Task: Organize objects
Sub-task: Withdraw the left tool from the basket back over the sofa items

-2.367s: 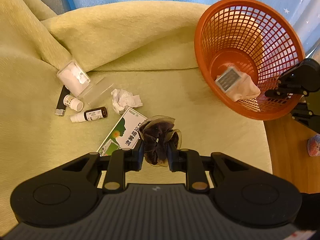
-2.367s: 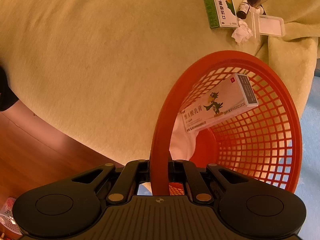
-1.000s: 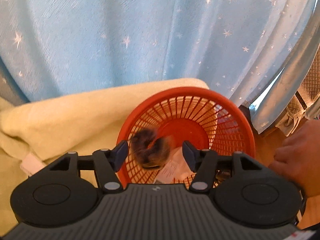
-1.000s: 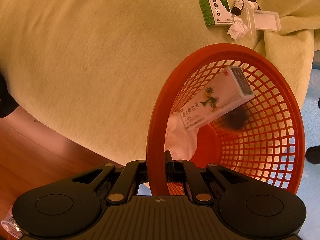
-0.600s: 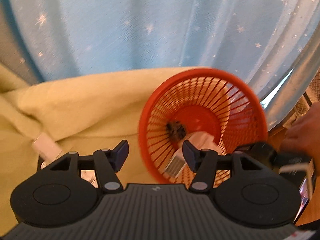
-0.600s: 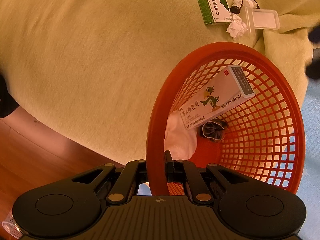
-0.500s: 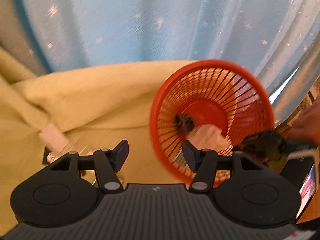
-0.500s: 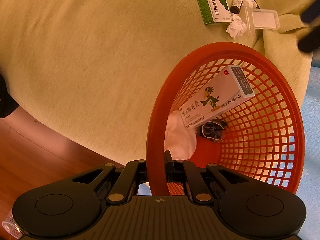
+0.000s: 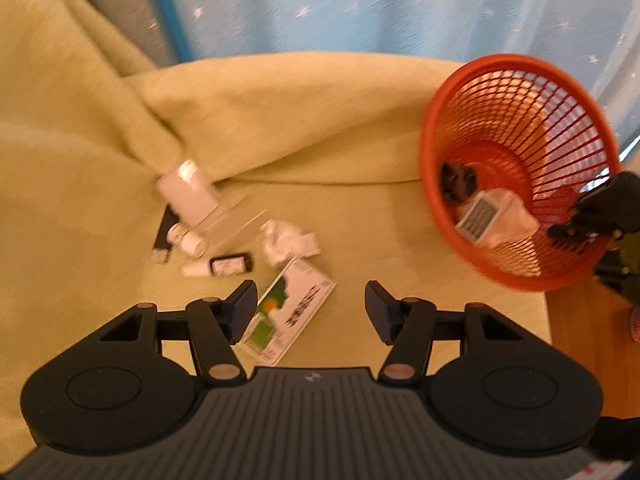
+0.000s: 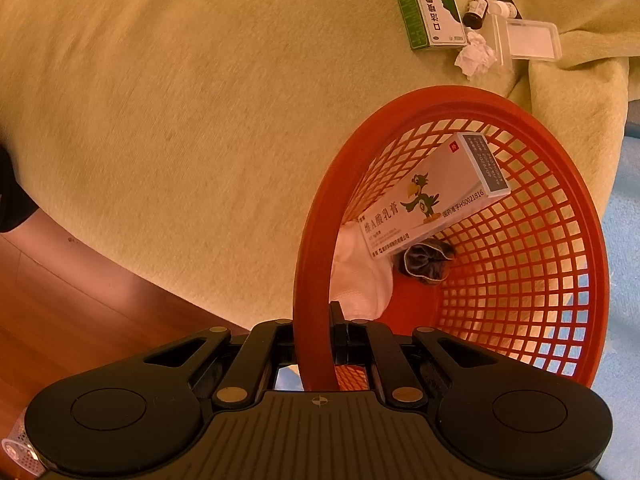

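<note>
My right gripper (image 10: 318, 334) is shut on the rim of the orange mesh basket (image 10: 572, 208), holding it tilted at the bed's edge. Inside lie a white medicine box with a parrot (image 10: 432, 196), a dark scrunchie (image 10: 426, 262) and a white cloth (image 10: 356, 280). My left gripper (image 9: 310, 304) hangs open and empty over the yellow-green blanket (image 9: 360, 128), just above a green and white medicine box (image 9: 290, 316). In the left wrist view the basket (image 9: 516, 92) is at the right, with the scrunchie (image 9: 458, 180) in it.
Beyond the green box lie a crumpled tissue (image 9: 288, 238), a dark dropper bottle (image 9: 228, 266), a small white bottle (image 9: 188, 240), a black stick (image 9: 164, 236) and a clear plastic case (image 9: 188, 192). Blue starred curtain (image 9: 400, 4) behind; wooden floor (image 10: 80, 312) beside the bed.
The scrunchie left my left gripper and landed in the basket. My left gripper then swung left and down from the basket to the pile on the blanket. The right gripper stayed put.
</note>
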A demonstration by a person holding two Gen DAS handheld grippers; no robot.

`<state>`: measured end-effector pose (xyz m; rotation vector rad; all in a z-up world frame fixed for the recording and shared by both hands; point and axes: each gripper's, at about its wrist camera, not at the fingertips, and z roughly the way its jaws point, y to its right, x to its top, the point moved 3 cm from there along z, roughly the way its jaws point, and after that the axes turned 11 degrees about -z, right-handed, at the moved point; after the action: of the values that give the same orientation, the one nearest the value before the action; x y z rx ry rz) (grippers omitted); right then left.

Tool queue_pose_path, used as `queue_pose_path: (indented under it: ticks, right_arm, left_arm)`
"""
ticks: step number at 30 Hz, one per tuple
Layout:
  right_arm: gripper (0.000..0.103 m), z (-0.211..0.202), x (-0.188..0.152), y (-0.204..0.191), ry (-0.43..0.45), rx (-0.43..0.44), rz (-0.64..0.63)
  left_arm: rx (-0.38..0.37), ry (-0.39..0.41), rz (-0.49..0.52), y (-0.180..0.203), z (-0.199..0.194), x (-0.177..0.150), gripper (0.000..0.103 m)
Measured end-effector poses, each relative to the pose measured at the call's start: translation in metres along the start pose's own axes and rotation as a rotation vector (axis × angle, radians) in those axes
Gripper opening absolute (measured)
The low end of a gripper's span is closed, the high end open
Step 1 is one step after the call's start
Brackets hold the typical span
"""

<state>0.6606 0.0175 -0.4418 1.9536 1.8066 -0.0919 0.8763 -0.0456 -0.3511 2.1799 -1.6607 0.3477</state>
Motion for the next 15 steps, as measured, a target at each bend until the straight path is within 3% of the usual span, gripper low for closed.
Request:
queue_pose_path:
  ticks: [15]
  right_arm:
    - [0.003, 0.001, 0.002, 0.001, -0.001, 0.008, -0.002]
  left_arm:
    - [0.027, -0.057, 0.051, -0.021, 0.032, -0.013, 0.059]
